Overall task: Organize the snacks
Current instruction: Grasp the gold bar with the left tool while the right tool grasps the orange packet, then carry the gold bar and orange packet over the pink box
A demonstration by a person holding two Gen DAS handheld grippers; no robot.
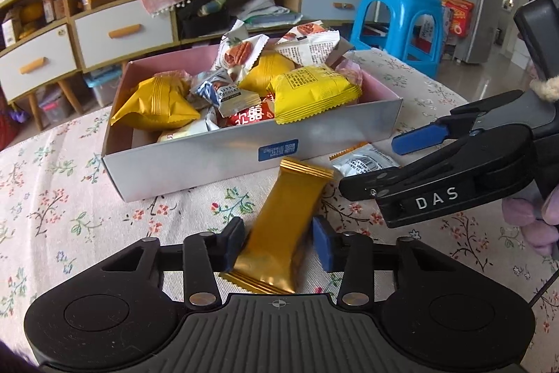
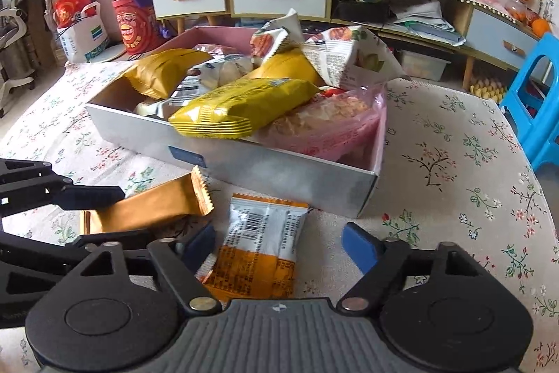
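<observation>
Nearest to us, our left gripper (image 1: 277, 245) has its jaws around the gold bar wrapper (image 1: 279, 229) lying on the floral tablecloth (image 1: 70, 198). The left pad seems to touch the wrapper's edge, while a narrow gap shows at the right pad, so we cannot tell whether the grip is tight.

Our right gripper (image 2: 277, 247) stands released, its jaws set apart on either side of the orange-and-white snack packet (image 2: 260, 247), with clear space at the right pad; the packet lies flat on the cloth.

Both snacks lie just in front of the open cardboard box (image 1: 216, 159), the gold bar's far end almost at its near wall. In the box we see a heap of packets: a yellow packet (image 1: 314, 93) near the front wall, a gold pillow pack (image 1: 157, 103) at the left, a pink bag of crackers (image 2: 325, 121) at the right corner.

Beyond the table stand a blue plastic stool (image 1: 401, 20) and low drawers (image 1: 122, 34).
</observation>
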